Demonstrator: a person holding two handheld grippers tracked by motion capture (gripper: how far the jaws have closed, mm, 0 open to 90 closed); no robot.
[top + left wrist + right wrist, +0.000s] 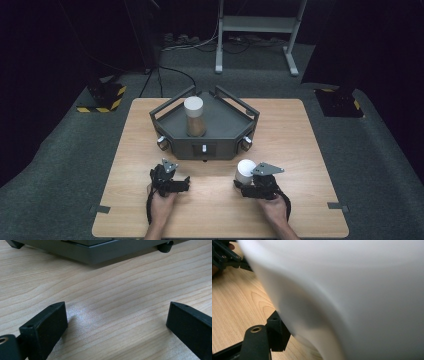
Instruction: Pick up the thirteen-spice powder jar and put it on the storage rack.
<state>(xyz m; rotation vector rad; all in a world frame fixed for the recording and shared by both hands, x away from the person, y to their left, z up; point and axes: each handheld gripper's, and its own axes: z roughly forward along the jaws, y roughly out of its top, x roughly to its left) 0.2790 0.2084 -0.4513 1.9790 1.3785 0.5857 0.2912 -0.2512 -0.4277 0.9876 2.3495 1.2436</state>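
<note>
Firmly clamped in right tongs (243, 184): white cylindrical plastic cup (245, 170); left tongs (186, 183) wide open, empty, over pale wooden worktop (310, 150).

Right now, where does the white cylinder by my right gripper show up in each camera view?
High view: the white cylinder stands on the wooden table, lower right of centre, at the right gripper.
Left gripper view: I can't find it here; wood grain and the grey tray's base lie ahead.
Right gripper view: its white wall looms close, right of centre.
Shared landmark: the wooden table.
</note>
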